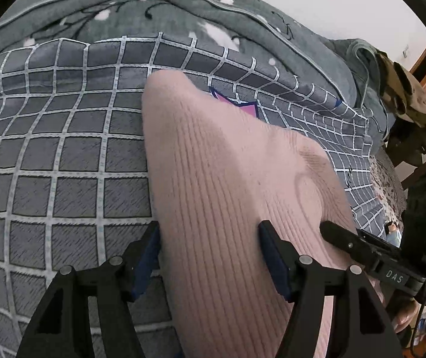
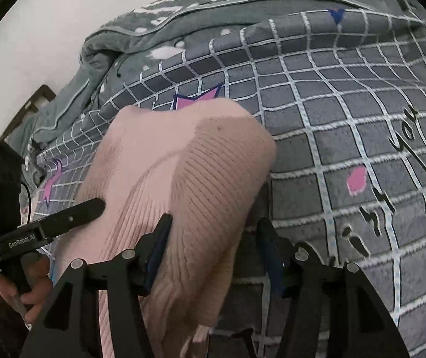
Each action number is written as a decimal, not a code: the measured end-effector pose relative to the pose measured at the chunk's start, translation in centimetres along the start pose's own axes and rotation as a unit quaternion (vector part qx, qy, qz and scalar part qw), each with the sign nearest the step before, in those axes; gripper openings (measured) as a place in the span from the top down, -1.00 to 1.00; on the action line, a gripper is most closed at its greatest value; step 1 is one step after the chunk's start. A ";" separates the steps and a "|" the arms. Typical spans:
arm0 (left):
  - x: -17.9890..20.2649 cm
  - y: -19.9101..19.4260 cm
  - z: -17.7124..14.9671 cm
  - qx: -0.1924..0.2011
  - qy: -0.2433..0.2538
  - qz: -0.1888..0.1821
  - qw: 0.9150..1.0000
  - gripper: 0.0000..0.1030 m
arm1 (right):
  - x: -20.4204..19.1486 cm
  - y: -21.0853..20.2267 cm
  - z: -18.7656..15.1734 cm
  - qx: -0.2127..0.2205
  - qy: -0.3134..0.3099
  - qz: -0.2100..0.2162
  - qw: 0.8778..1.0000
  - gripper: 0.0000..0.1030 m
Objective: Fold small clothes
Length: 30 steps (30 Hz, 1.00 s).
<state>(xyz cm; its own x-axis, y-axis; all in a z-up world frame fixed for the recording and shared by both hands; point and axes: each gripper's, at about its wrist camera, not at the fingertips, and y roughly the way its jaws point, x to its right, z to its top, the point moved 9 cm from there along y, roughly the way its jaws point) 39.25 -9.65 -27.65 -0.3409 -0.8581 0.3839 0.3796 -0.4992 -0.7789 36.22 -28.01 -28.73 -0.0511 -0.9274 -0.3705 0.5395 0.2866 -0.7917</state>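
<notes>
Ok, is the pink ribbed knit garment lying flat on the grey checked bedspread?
No, the pink ribbed knit garment is lifted off the grey checked bedspread, draping downward.

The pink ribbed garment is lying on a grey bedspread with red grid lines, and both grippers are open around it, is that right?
Not quite: the grid lines are white, not red, as the left wrist view shows. The rest holds. The pink ribbed garment lies on the grey bedspread, with the left gripper and the right gripper open around it.
</notes>
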 end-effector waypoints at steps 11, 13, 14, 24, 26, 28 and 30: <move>1.3 -3.4 1.4 0.036 -0.008 -0.014 0.999 0.35 | -0.8 -0.1 0.4 -0.025 0.059 0.108 0.992 0.41; 1.8 -5.1 1.3 0.039 -0.004 -0.023 0.999 0.39 | -1.6 -1.4 0.2 -0.013 0.069 0.112 0.991 0.44; 1.9 -5.8 1.1 0.039 0.000 -0.022 0.999 0.39 | -2.1 -2.0 0.1 -0.009 0.067 0.112 0.991 0.44; -2.2 -13.6 -3.1 0.052 -0.008 0.020 0.998 0.40 | -10.6 -4.7 -4.3 -0.022 0.058 0.165 0.984 0.45; -3.3 -14.0 -4.9 0.046 -0.010 0.027 0.999 0.39 | -11.8 -4.8 -5.5 -0.023 0.041 0.167 0.985 0.45; -4.2 -13.4 -6.1 0.038 -0.014 0.034 0.999 0.36 | -12.3 -4.1 -6.8 -0.027 0.033 0.160 0.986 0.44; -5.1 -12.7 -7.0 0.041 -0.011 0.049 0.998 0.29 | -11.7 -3.2 -7.4 -0.024 0.029 0.141 0.989 0.41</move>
<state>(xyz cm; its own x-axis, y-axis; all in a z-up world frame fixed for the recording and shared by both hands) 30.12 1.85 -23.21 -0.2794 -0.9053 0.3201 0.4796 -0.4204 -0.7702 28.84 -16.32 -25.46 0.0475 -0.7936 -0.6065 0.4993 0.5448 -0.6737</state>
